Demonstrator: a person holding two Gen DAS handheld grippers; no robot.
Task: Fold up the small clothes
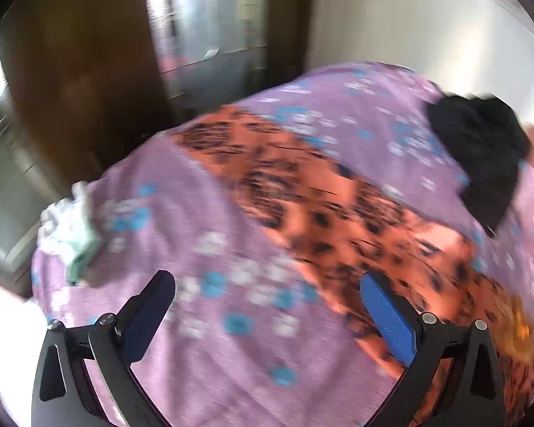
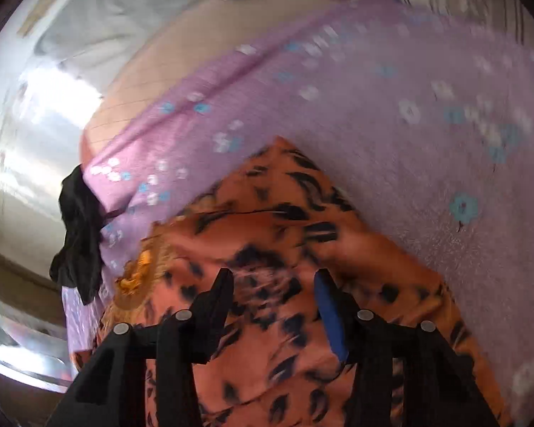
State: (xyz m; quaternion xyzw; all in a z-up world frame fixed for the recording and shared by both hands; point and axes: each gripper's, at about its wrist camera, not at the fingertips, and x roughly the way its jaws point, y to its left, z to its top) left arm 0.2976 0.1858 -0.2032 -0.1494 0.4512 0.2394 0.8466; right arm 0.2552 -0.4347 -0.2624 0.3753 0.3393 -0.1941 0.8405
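The orange garment with dark leaf marks [image 1: 324,206] lies spread in a long band across the lilac flowered sheet [image 1: 195,220] on the bed, laid out flat, I'd judge, so its edges can be reached and turned over for folding. The left tongs [image 1: 267,302] hover above the sheet just beside the garment's edge, spread wide with nothing between them. The right tongs [image 2: 274,284] stand over the garment's middle, about half parted; the cloth lies beneath them, but the picture is smeared and I cannot tell whether the pads have pinched any of it.

By count: one orange garment, one black piece of clothing [image 1: 480,156] bunched near the sheet's far edge, likely waiting its turn, and one pale white-green bundle [image 1: 71,227] at the opposite edge, possibly already done with. Two tongs, one sheet.
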